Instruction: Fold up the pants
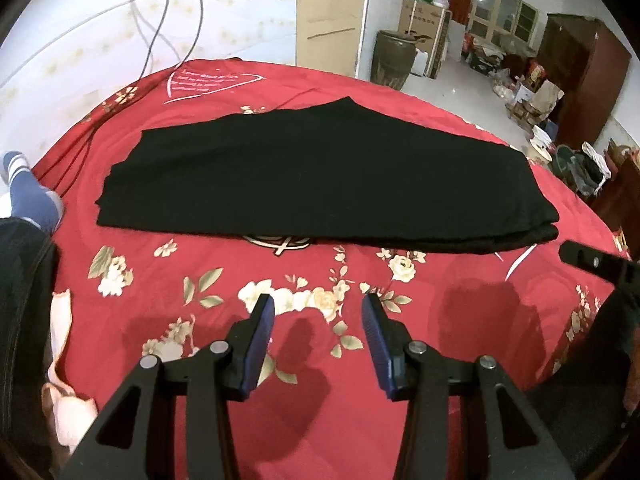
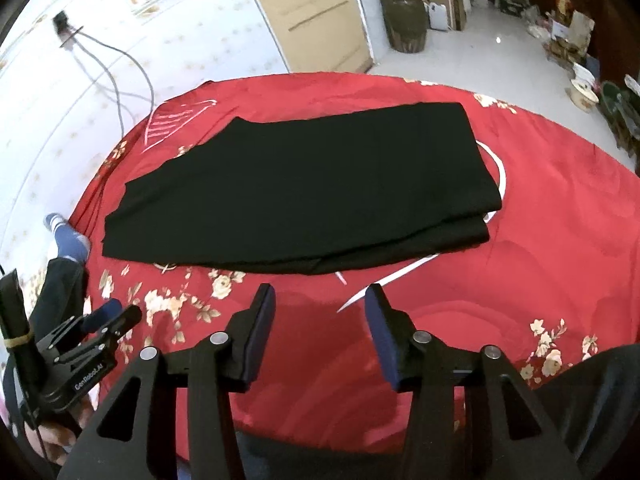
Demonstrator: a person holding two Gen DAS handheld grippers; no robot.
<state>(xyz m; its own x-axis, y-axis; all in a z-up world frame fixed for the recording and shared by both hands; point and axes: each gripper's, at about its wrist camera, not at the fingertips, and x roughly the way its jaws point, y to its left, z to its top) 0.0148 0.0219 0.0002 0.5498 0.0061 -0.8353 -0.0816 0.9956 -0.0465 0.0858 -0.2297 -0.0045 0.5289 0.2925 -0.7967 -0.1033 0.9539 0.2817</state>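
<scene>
Pants (image 1: 320,176), black, lie folded flat across the middle of the frame in both wrist views, on a red floral bedspread (image 1: 320,280). Layered edges are visible at the right end of the pants (image 2: 460,236), where one layer sits stacked on another.

Near field, left wrist view: left tool (image 1: 318,332) at bottom centre, jaws apart, nothing between the blue pads (image 1: 258,344); only the bedspread shows through the gap. The tool is clear of the pants, with a band of floral print between its tips and the near edge of the garment. A black part of the right tool (image 1: 592,262) enters at the right edge, just beside the right end of the pants.

Near field, right wrist view: right tool (image 2: 320,328) at bottom centre, jaws apart, nothing gripped, also short of the pants' near edge. The left tool (image 2: 100,336) shows at lower left, held in a hand (image 2: 56,436); no cloth in it.

Mid field: a foot in a blue sock (image 1: 28,184) at the left edge, beside the bedspread.

Far field: cables (image 2: 116,80) hang on the patterned wall at upper left; a brown ceramic jar (image 1: 392,60) stands on the floor at upper right, near cardboard boxes (image 1: 424,28).
</scene>
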